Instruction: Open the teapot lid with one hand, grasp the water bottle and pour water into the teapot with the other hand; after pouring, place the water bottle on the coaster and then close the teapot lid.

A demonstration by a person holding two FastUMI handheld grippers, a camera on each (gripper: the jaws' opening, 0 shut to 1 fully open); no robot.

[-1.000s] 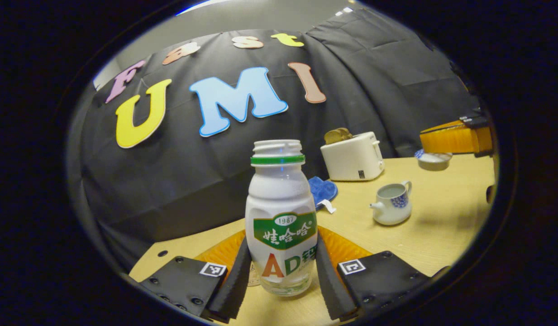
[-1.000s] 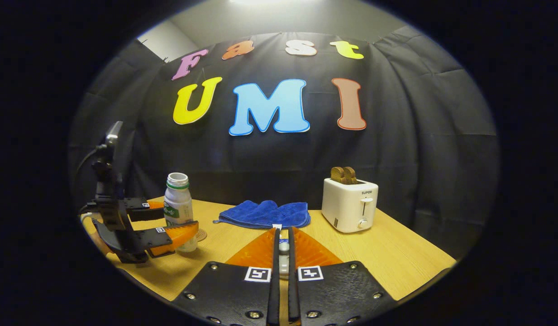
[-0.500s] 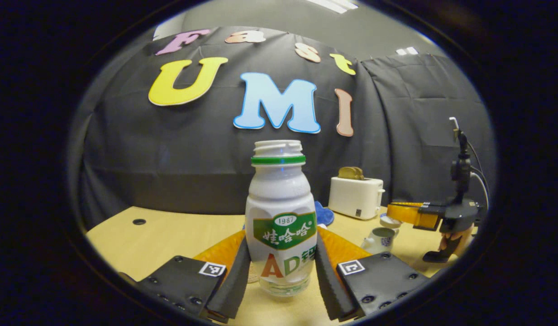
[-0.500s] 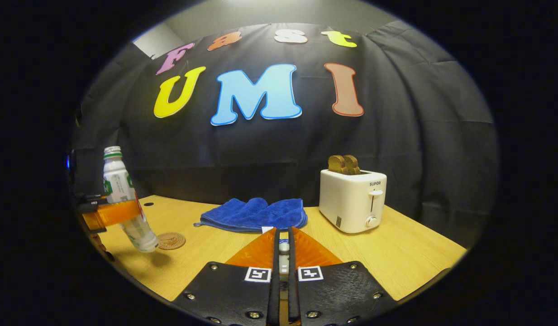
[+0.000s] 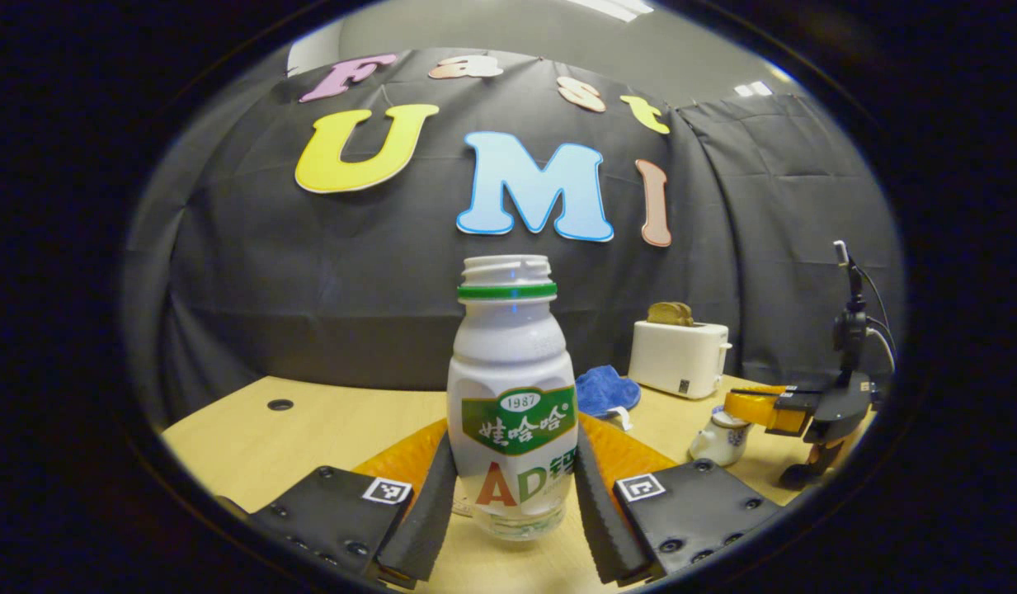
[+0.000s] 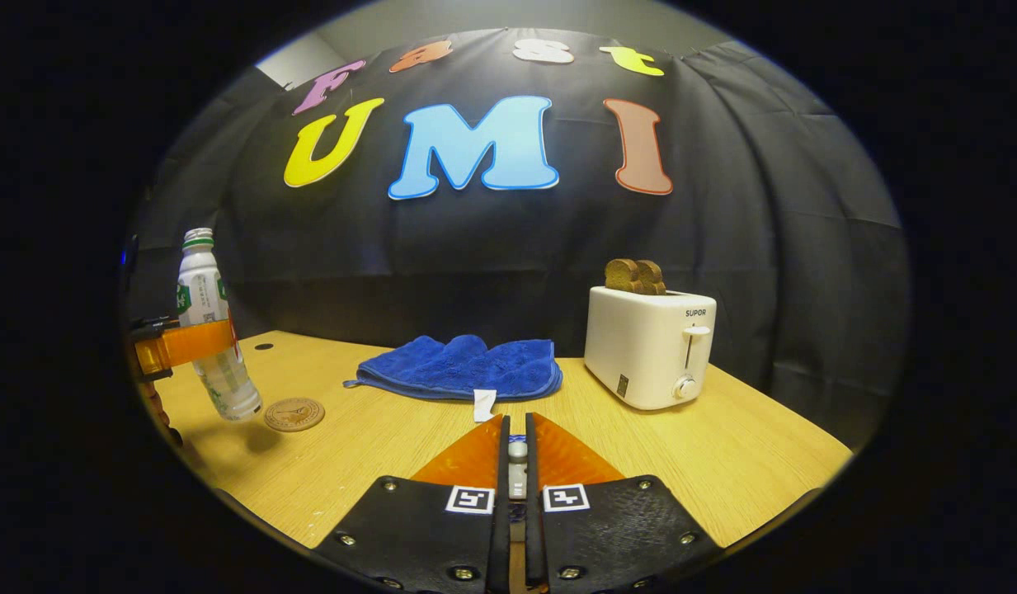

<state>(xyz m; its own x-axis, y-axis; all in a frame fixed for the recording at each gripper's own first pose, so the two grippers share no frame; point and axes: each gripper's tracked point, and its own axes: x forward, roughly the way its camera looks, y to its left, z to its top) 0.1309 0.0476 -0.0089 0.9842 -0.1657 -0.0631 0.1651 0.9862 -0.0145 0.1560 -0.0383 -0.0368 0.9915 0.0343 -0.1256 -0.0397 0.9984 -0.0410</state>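
Wooden table point(image 6: 722, 445), black cloth wall point(image 6: 772, 247)

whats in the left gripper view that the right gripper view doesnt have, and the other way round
Left gripper view's extra: the teapot, with the right claw at its top. Right gripper view's extra: the coaster in plain sight beside the tilted bottle, and a white knob pinched in that claw. Both: the bottle clamped in the left claw, the toaster, the blue cloth and the table.
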